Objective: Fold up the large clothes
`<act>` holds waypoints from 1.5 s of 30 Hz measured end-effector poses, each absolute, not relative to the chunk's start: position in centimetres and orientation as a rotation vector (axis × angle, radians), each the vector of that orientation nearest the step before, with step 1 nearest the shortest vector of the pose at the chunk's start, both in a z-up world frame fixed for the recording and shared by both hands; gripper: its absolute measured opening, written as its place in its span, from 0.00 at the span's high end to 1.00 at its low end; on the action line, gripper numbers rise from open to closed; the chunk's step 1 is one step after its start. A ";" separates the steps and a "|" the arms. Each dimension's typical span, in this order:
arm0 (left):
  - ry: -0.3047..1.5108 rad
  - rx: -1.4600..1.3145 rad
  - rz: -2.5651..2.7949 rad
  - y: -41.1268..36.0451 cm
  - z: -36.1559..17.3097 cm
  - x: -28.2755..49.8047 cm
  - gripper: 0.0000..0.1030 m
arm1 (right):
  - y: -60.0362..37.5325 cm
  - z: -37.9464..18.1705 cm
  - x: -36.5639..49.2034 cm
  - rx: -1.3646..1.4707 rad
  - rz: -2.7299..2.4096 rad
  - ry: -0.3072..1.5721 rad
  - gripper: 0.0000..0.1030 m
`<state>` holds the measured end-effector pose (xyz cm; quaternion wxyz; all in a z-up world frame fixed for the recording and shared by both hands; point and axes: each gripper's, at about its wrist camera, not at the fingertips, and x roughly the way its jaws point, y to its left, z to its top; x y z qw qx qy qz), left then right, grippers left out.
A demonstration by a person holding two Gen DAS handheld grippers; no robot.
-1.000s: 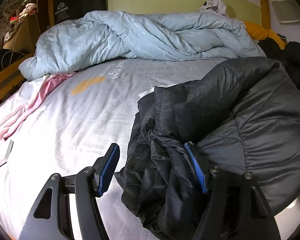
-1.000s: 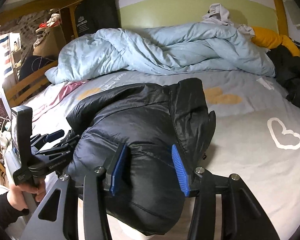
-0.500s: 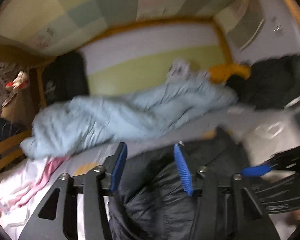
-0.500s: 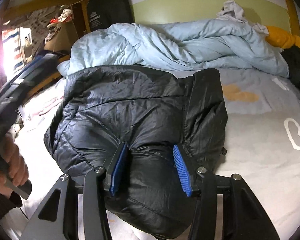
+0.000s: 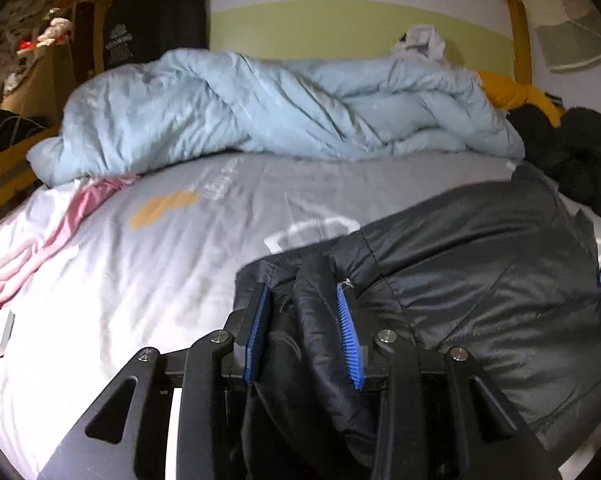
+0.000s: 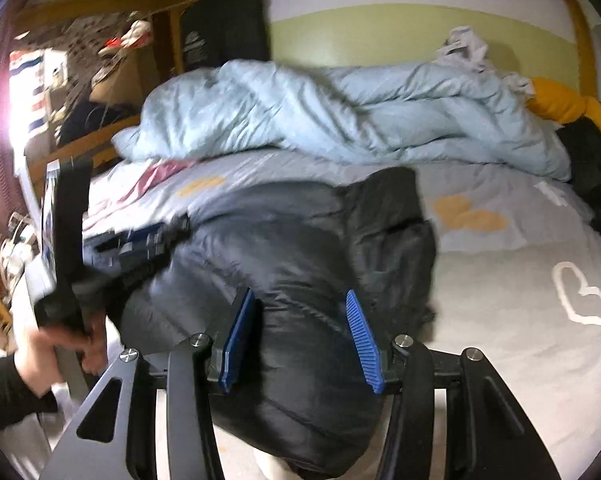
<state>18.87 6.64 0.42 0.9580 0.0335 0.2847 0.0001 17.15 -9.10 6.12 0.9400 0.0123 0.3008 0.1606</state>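
A black puffer jacket (image 5: 480,264) lies bunched on the grey bed sheet (image 5: 148,264). My left gripper (image 5: 302,300) is shut on a thick fold at the jacket's left edge, with fabric filling the gap between its blue pads. In the right wrist view the jacket (image 6: 284,248) lies in front of me. My right gripper (image 6: 296,308) holds its near bulge between its blue pads. The left gripper (image 6: 140,240) shows there, blurred, at the jacket's left side.
A crumpled light-blue duvet (image 5: 268,108) lies across the head of the bed. A pink cloth (image 5: 48,236) lies at the left edge. Dark clothes (image 5: 576,148) and a yellow item (image 5: 512,92) are piled at the far right. A wooden bed rail (image 6: 80,152) runs along the left.
My left gripper closed on the jacket's left edge, swung up, then came back down onto the bed. The jacket now lies flatter. My right gripper kept its hold.
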 end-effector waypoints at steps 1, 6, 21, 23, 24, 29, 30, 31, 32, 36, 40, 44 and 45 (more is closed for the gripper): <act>0.599 0.048 -0.013 6.8 0.3 19.1 0.68 | -9.2 6.4 17.2 0.025 0.309 0.601 0.50; 0.654 -0.039 -0.069 7.6 -0.4 19.6 0.68 | -9.1 8.0 18.9 0.085 0.285 0.588 0.50; 0.661 0.004 -0.064 7.7 -0.9 20.0 0.56 | -8.2 1.6 25.0 0.021 0.151 0.758 0.52; 0.661 0.008 -0.058 7.6 -1.3 19.9 0.55 | -8.3 1.2 25.1 0.029 0.156 0.753 0.52; 0.661 0.011 -0.055 7.6 -1.4 19.9 0.55 | -8.3 1.1 25.1 0.032 0.155 0.750 0.52; 0.681 0.005 -0.061 7.5 -1.8 20.2 0.55 | -8.3 0.7 25.1 0.043 0.160 0.749 0.52; 0.683 0.006 -0.061 7.5 -1.9 20.2 0.55 | -8.3 0.6 25.2 0.047 0.163 0.752 0.52; 0.685 0.007 -0.060 7.5 -1.9 20.3 0.55 | -8.2 0.5 25.2 0.047 0.164 0.754 0.52; 0.686 0.007 -0.059 7.5 -1.9 20.3 0.55 | -8.2 0.5 25.3 0.045 0.163 0.755 0.52; 0.694 0.011 -0.055 7.4 -1.8 20.4 0.55 | -8.3 0.5 25.7 0.041 0.169 0.767 0.52; 0.637 0.014 -0.075 7.7 1.1 19.7 0.58 | -9.3 1.7 26.0 0.090 0.185 0.805 0.52; 0.587 -0.066 -0.122 9.1 4.8 17.7 0.58 | -11.4 4.9 24.0 0.174 0.220 0.750 0.53; 0.580 -0.074 -0.134 9.4 5.4 17.1 0.58 | -11.7 5.5 23.6 0.167 0.210 0.740 0.53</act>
